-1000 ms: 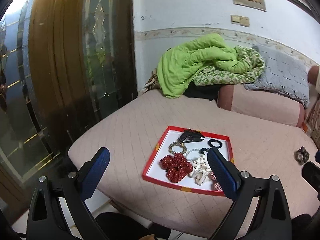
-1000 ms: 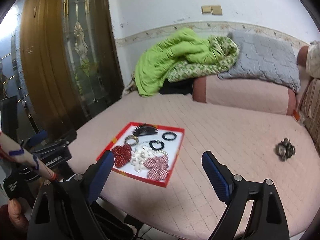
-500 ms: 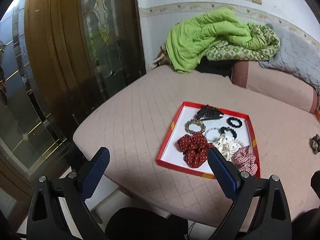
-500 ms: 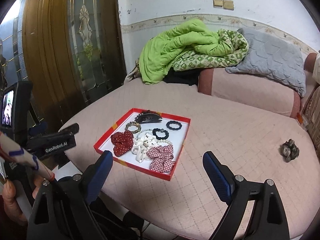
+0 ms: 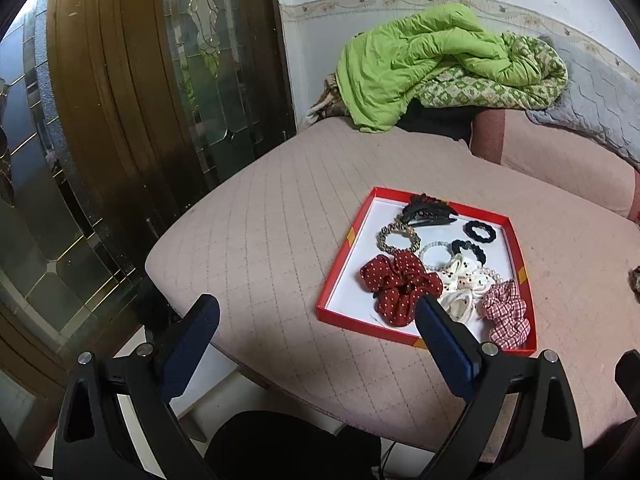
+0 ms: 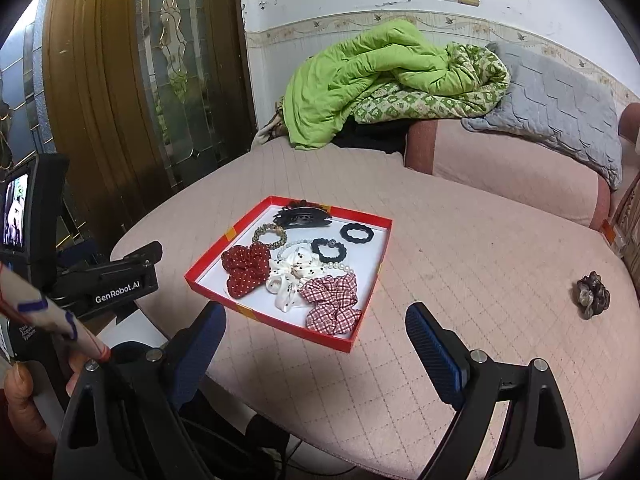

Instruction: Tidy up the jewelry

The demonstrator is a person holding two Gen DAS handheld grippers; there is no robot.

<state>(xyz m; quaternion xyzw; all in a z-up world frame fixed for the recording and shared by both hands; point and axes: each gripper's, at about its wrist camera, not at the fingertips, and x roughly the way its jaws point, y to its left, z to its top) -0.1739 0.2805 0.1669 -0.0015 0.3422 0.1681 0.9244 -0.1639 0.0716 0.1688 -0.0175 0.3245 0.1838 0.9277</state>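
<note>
right claw (image 6: 316, 346) wide open, empty | left claw (image 5: 316, 338) likewise | brown scrunchie (image 6: 593, 294) alone on bed, well right of red tray (image 6: 370, 290), nearer the right claw | reach likely rightward

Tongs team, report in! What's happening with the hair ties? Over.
Left tongs and right tongs open, empty. Scrunchies in red-rimmed white tray; dark brown scrunchie lies outside on pink quilted mattress. Nothing in the way.
</note>
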